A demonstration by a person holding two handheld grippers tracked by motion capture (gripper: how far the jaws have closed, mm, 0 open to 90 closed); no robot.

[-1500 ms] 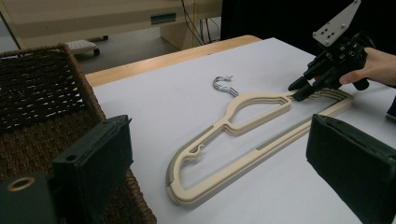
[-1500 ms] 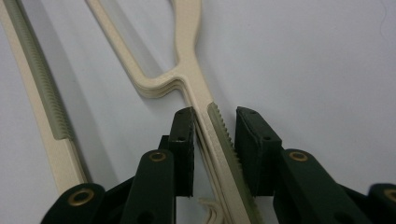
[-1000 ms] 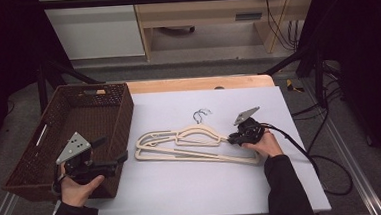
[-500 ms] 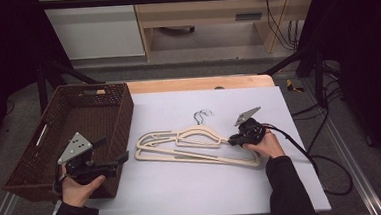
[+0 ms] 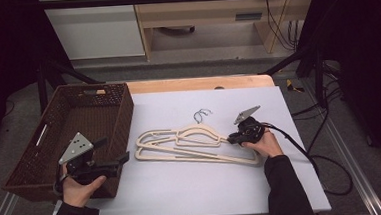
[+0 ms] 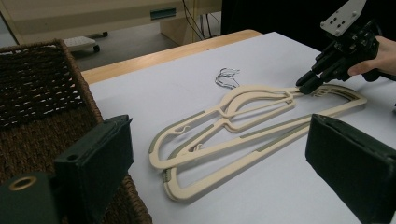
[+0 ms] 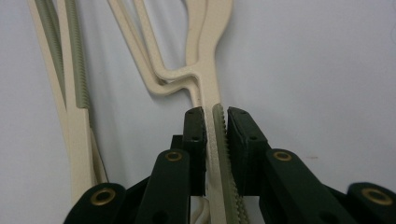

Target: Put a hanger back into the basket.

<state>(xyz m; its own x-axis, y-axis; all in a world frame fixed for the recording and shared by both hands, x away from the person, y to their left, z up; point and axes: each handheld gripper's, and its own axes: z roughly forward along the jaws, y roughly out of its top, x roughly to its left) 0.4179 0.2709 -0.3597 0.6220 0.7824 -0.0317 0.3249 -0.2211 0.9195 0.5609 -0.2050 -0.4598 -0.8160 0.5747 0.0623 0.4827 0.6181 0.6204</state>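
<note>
right gripper (image 5: 234, 137): you're clamping the top hanger (image 7: 215, 135) arm by its ribbed strip, for a lift | hangers (image 5: 190, 143) lying stacked on table (image 5: 184, 198) beside basket (image 5: 64, 115) | left gripper (image 5: 121, 159): you're holding it wide apart, empty, waiting at basket corner

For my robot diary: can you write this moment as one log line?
right gripper: shut on hanger arm | left gripper: open, beside wicker basket | hangers: flat on table

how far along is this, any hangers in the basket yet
Nothing looks done: the wicker basket shows no hanger inside. In hand: the right gripper is shut on one arm of a cream hanger, both hangers lying on the table. The left gripper waits open by the basket. Left: lifting and moving both, presumably.
</note>
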